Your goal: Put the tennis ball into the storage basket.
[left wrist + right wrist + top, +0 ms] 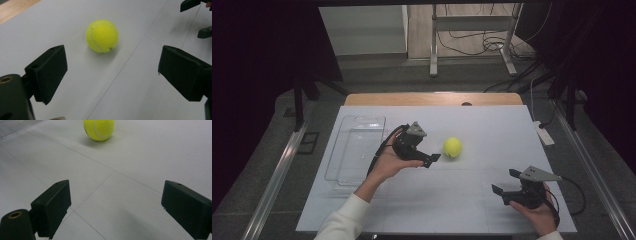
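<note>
We hold the left tongs (432, 159) spread wide and just left of the tennis ball (452, 147), which sits mid-counter (492, 130), probably so the gap can close around it, while the right tongs (506, 183), also spread and empty, wait near right.

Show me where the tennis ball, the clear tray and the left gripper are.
tennis ball (452, 147), high view, middle of the ball.
clear tray (343, 131), high view, its left rim.
left gripper (432, 160), high view, between its fingertips.
</note>
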### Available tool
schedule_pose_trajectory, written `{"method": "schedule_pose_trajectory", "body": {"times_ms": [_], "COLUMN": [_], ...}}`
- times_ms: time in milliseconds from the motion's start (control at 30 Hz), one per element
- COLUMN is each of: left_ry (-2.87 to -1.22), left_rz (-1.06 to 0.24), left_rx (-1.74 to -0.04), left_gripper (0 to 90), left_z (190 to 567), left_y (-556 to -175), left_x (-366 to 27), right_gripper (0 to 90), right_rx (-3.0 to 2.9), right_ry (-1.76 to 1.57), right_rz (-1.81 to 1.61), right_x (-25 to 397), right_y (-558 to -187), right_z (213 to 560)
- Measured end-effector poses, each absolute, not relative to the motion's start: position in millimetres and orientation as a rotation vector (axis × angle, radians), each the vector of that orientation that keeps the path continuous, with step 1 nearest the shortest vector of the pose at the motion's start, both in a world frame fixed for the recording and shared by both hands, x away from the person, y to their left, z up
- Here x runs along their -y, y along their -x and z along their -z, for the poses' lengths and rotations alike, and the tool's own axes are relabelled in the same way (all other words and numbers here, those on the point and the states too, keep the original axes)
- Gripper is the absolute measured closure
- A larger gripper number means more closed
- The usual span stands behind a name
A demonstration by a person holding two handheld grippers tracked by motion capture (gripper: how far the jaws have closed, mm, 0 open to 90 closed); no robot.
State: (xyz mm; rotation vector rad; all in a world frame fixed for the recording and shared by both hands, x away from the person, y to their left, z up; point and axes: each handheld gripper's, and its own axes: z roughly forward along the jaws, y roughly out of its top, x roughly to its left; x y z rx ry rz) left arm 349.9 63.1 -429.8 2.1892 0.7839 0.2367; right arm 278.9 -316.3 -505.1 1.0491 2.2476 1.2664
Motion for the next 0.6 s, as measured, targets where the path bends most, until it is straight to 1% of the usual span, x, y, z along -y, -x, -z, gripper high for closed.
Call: {"method": "schedule_pose_trajectory", "body": {"times_ms": [600], "left_ry": [-2.198], "left_rz": [-0.219], "left_rx": [-0.795], "left_gripper": [8.8], "left_z": [432.5], "left_y": [-363.2], "left_x": [-51.1], "right_gripper": [9.3], "right_rx": [-2.251], "right_ry": [-1.049], "right_rz": [-1.265], "right_x": [316.4], "right_y": [-279.4], "right_z": [505.6]}}
